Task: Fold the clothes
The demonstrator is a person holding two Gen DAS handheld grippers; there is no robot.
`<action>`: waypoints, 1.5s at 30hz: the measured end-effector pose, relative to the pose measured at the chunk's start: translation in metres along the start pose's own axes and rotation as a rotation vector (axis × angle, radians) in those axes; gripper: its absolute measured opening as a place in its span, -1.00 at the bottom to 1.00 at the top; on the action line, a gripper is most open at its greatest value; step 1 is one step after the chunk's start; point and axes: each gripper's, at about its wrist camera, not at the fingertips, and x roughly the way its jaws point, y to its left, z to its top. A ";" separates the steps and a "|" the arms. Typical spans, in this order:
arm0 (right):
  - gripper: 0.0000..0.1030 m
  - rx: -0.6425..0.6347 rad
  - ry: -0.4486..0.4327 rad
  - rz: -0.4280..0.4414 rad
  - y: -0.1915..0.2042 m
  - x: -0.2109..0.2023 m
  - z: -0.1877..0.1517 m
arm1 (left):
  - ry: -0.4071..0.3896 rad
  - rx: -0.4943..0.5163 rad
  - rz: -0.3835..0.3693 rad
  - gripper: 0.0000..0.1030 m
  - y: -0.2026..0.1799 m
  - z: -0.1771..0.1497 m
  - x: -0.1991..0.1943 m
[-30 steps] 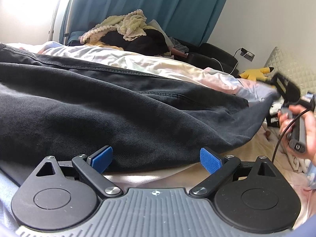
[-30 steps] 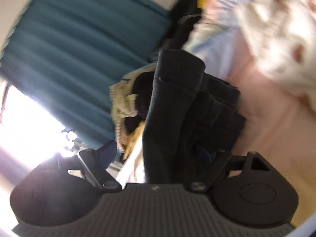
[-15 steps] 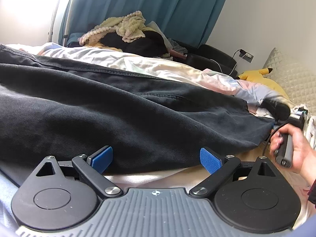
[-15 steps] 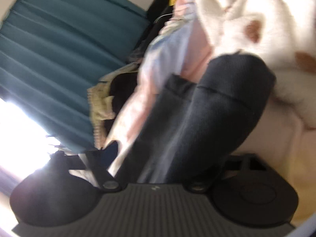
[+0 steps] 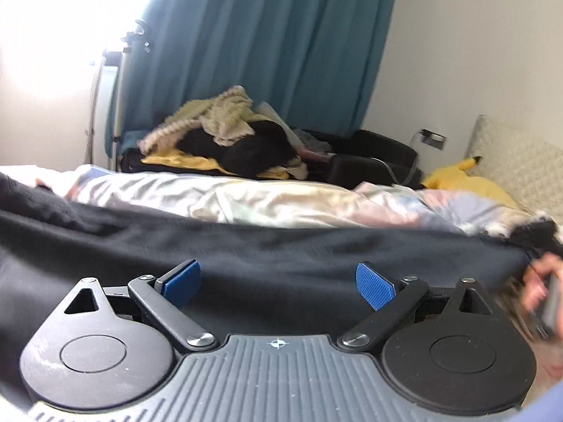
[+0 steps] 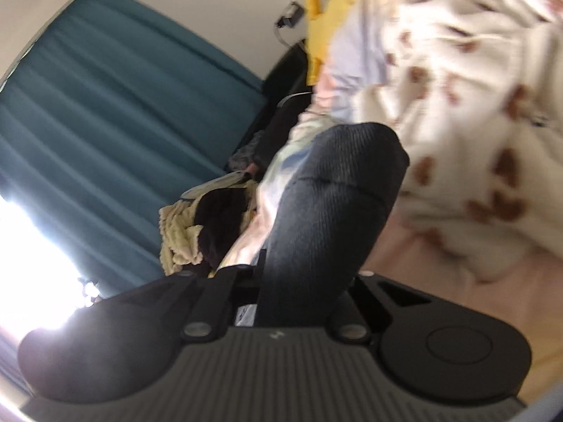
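Note:
A black garment [image 5: 246, 256] lies spread across the bed in the left wrist view. My left gripper [image 5: 278, 283] is open, its blue pads [image 5: 183, 283] just above the garment's near part, holding nothing. My right gripper [image 6: 302, 281] is shut on a ribbed end of the black garment [image 6: 334, 204], which rises from between its arms; the view is rolled sideways. The hand holding the right gripper [image 5: 542, 292] shows blurred at the right edge of the left wrist view, at the garment's right end.
A pale crumpled duvet [image 5: 281, 204] lies behind the garment. A pile of clothes [image 5: 225, 140] sits on a black seat before teal curtains [image 5: 264, 52]. A yellow plush toy [image 5: 454, 176] lies at right. A white bear-print blanket [image 6: 475, 105] is beside the right gripper.
My left gripper has moved forward and low over the garment. The right gripper has closed on the garment's ribbed end and drawn it down toward the near right.

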 end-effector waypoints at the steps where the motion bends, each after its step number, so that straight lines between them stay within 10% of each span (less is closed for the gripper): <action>1: -0.88 0.022 0.000 -0.016 -0.007 -0.007 0.001 | 0.025 0.002 0.008 0.87 -0.001 0.003 0.013; 7: -0.88 0.012 -0.004 -0.104 -0.029 -0.040 0.008 | 0.256 0.159 0.124 0.90 -0.002 -0.045 0.092; 15: -0.86 -0.245 -0.086 -0.077 0.018 -0.053 -0.015 | 0.244 0.120 0.047 0.92 0.013 -0.032 0.068; 22: -0.86 -0.464 -0.141 -0.008 0.124 -0.058 -0.068 | 0.081 0.072 0.104 0.92 0.047 0.007 -0.016; 30: -0.85 -0.890 -0.006 0.174 0.227 -0.056 -0.259 | -0.095 -0.090 0.177 0.95 0.096 0.037 -0.123; 34: -0.84 -1.183 0.274 0.204 0.211 -0.041 -0.394 | -0.105 -0.209 0.171 0.95 0.123 0.034 -0.121; 38: -0.76 -1.284 0.293 0.189 0.187 -0.045 -0.433 | -0.097 -0.243 0.165 0.95 0.131 0.032 -0.112; 41: -0.28 -1.222 0.398 0.245 0.198 -0.048 -0.412 | -0.094 -0.251 0.135 0.95 0.132 0.033 -0.106; 43: 0.39 -1.236 0.433 0.284 0.203 -0.059 -0.393 | -0.096 -0.250 0.127 0.95 0.131 0.034 -0.104; 45: 0.51 -1.270 0.473 0.337 0.203 -0.077 -0.382 | -0.088 -0.248 0.112 0.95 0.130 0.034 -0.101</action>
